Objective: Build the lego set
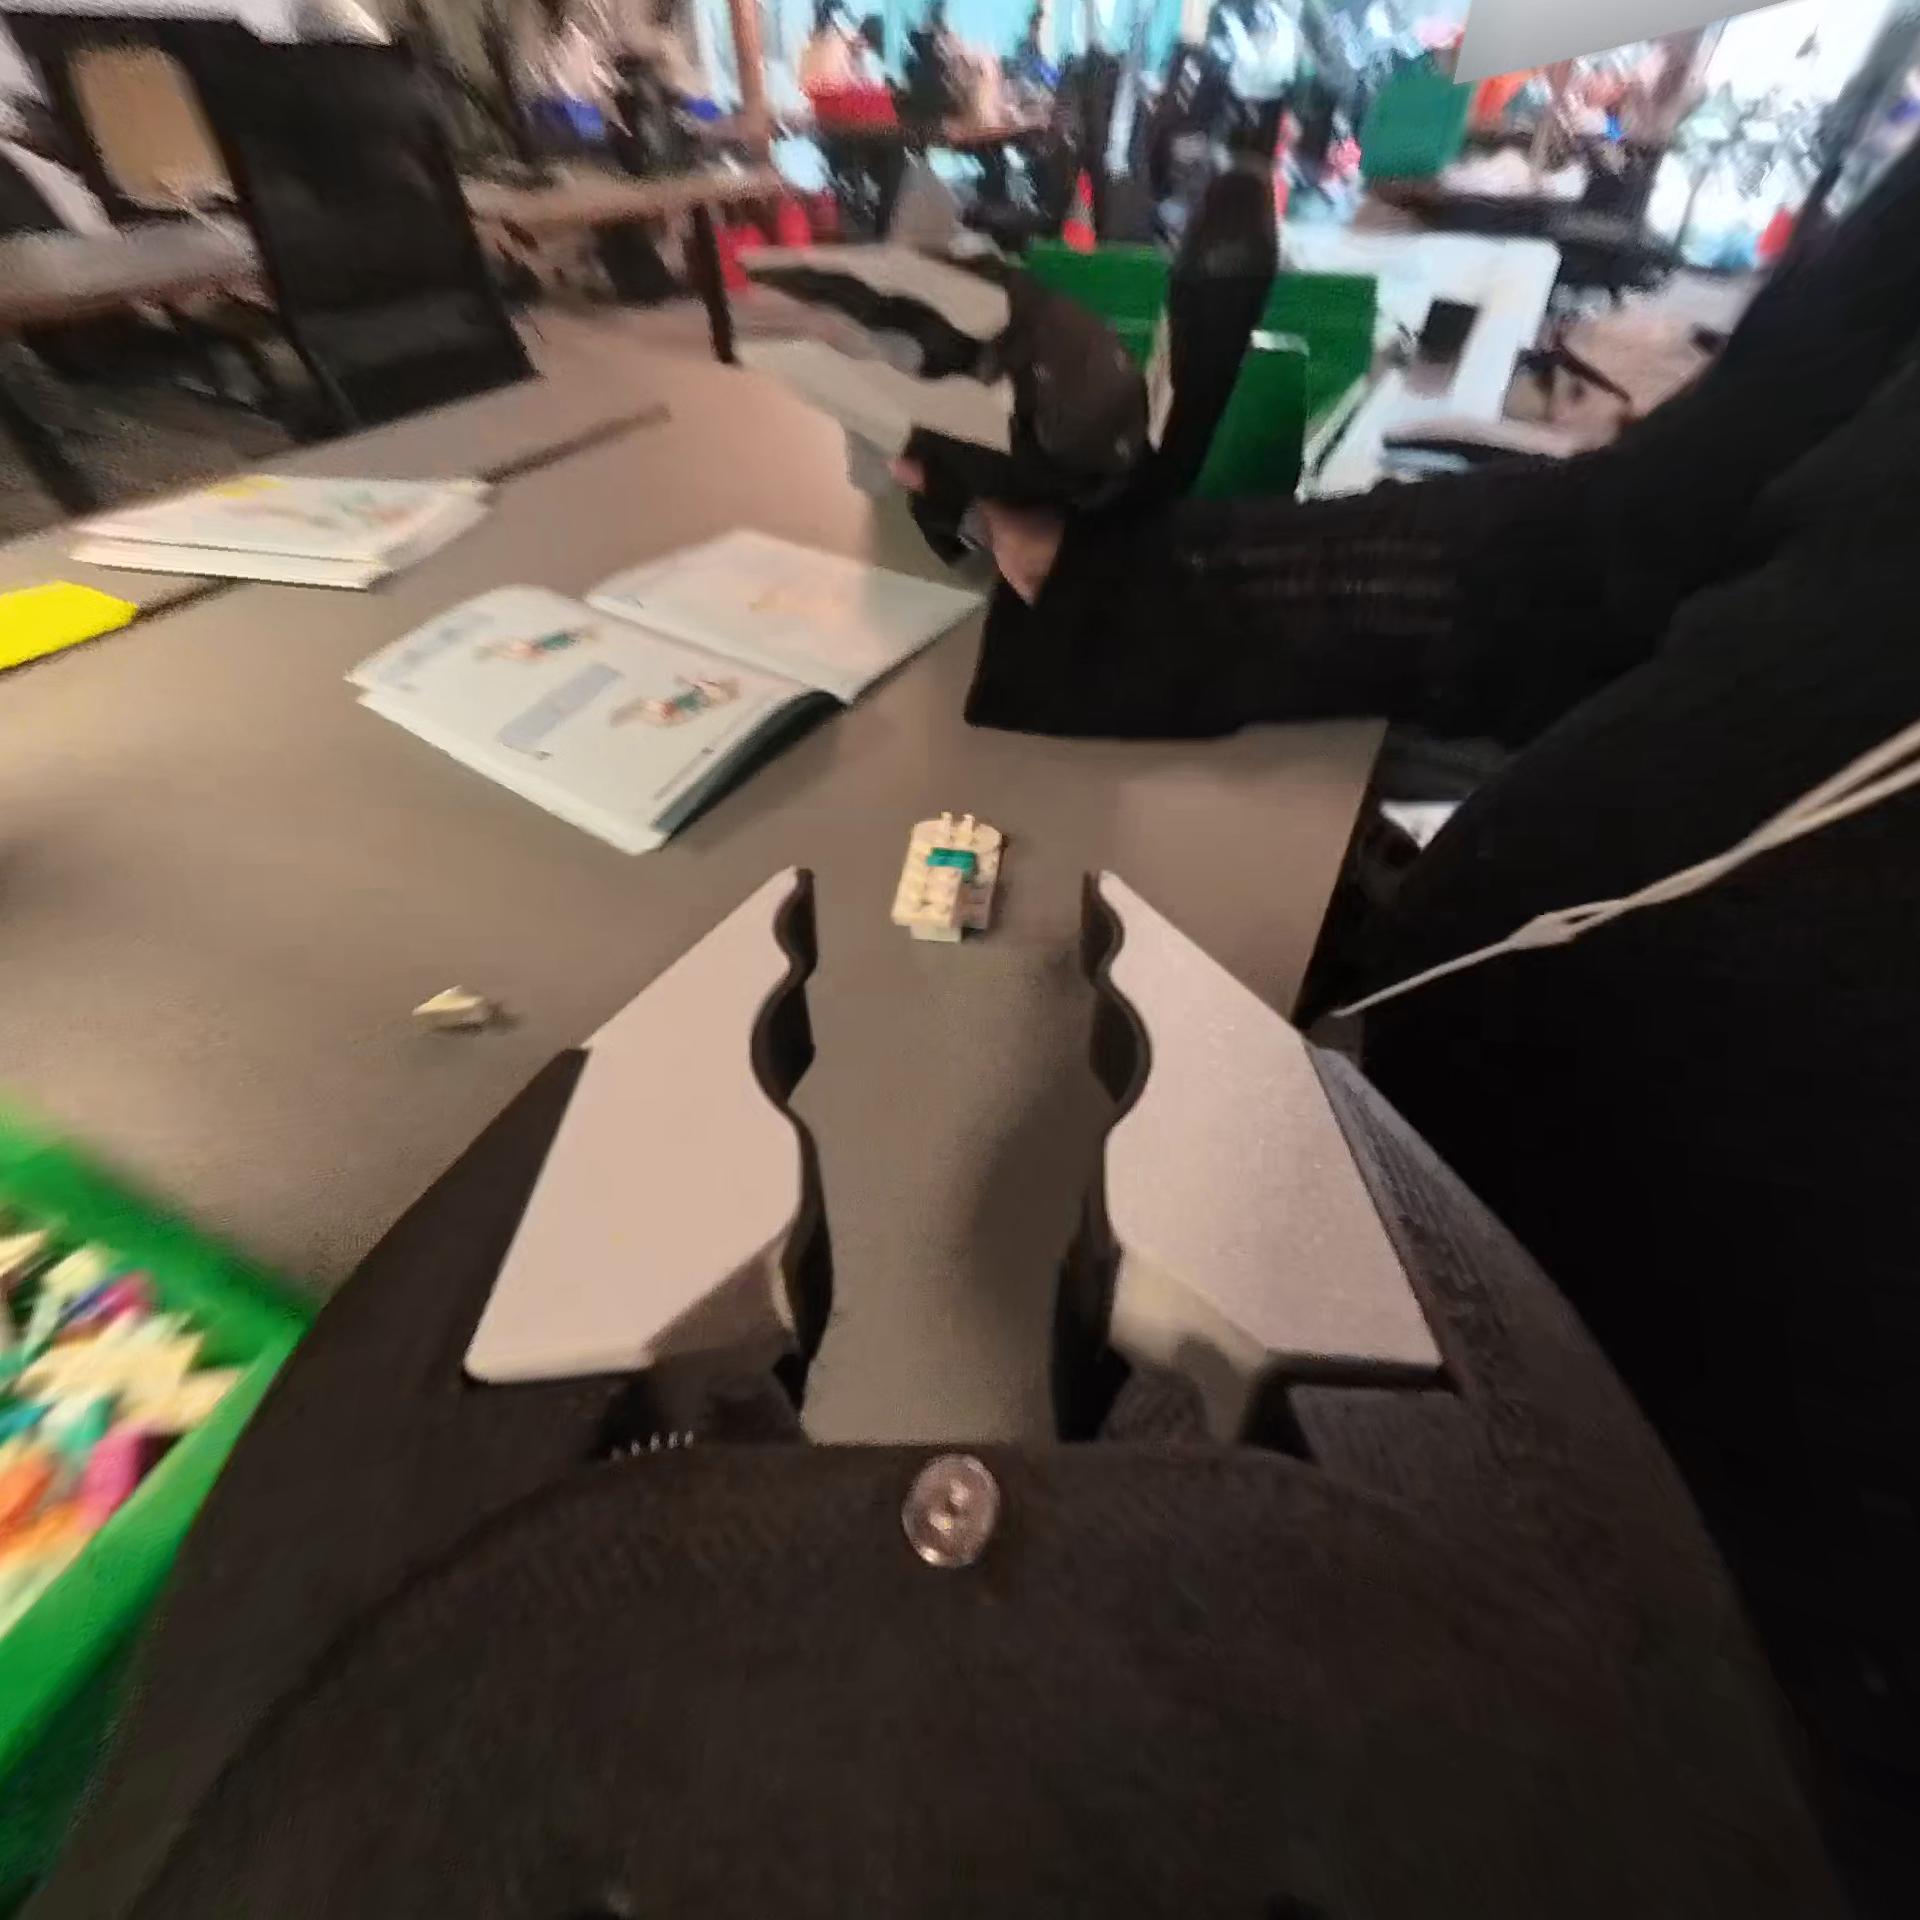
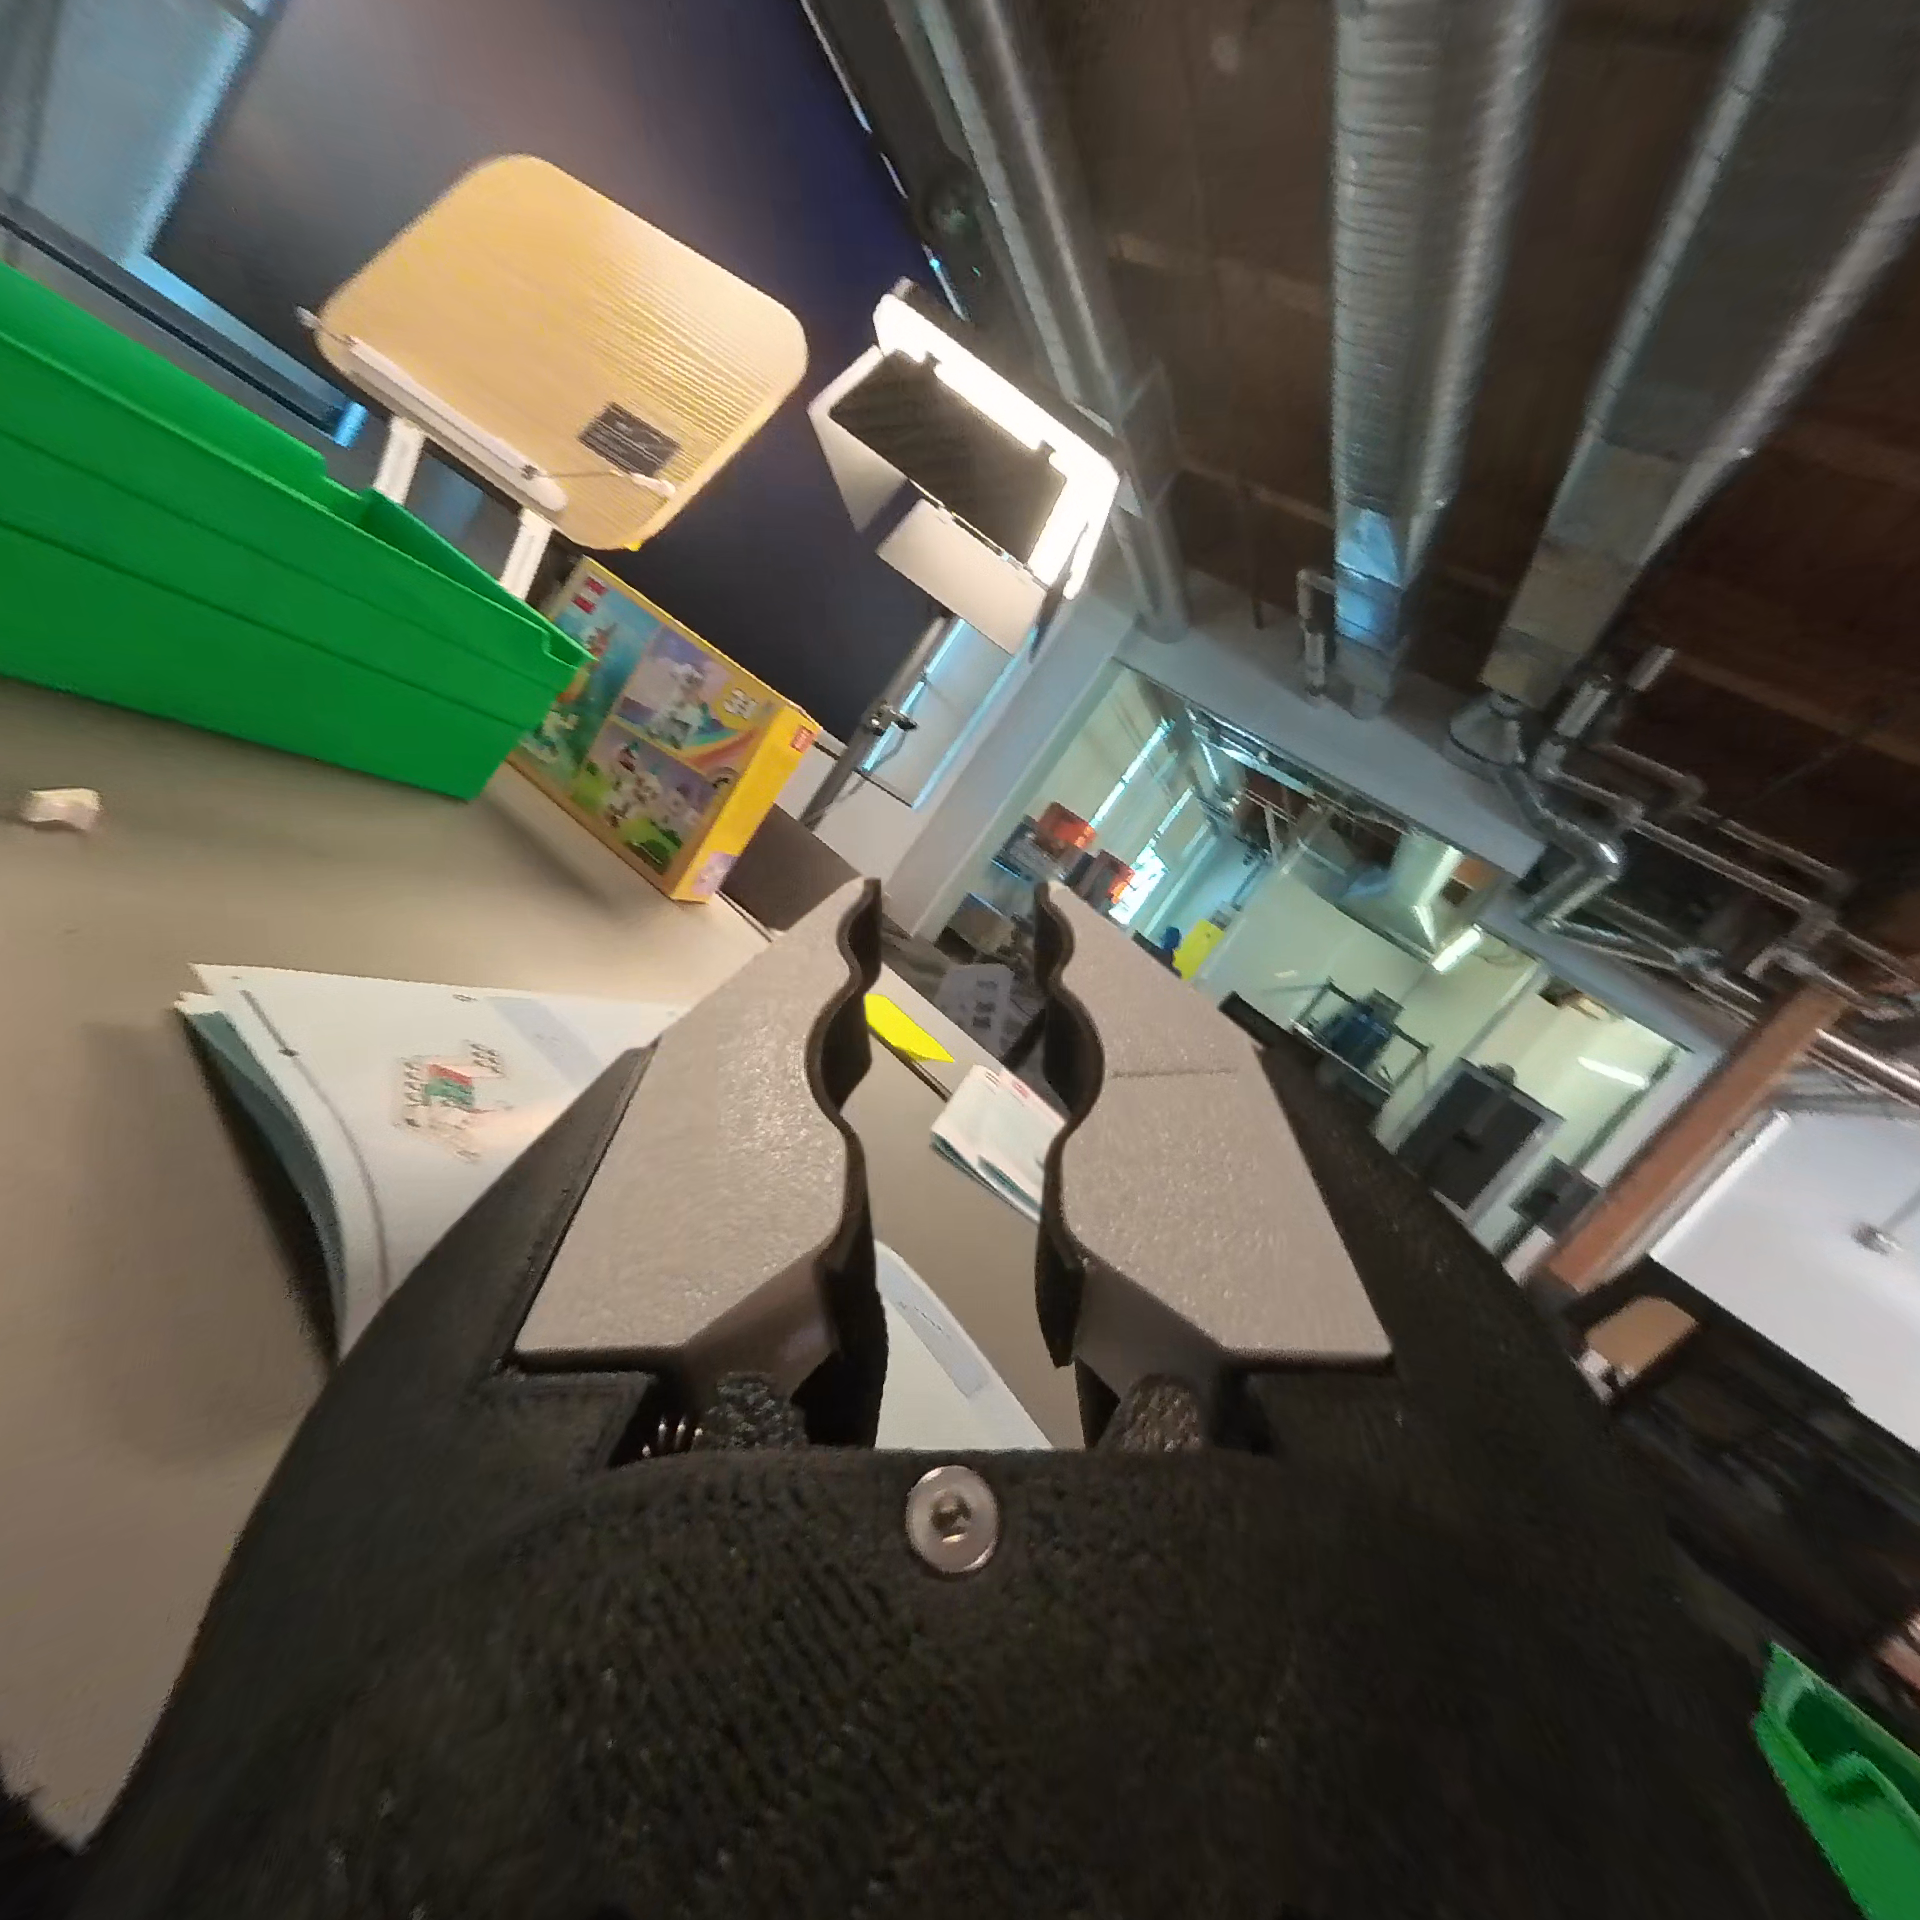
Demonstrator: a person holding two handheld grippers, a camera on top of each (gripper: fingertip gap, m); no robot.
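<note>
Left gripper (image 1: 945,914) gapes empty at the small white assembly (image 1: 948,879); straddle it squarely. Right gripper (image 2: 956,920) idles part-open, empty.

Grey table (image 1: 260,831) carries plenty: a small white-and-teal lego build (image 1: 948,881) near its right edge, an open instruction booklet (image 1: 644,686) behind it, a loose pale piece (image 1: 454,1008) to the left, a stack of booklets (image 1: 281,528), a yellow sheet (image 1: 57,619), green trays (image 2: 229,613) and a yellow lego box (image 2: 665,743).
</note>
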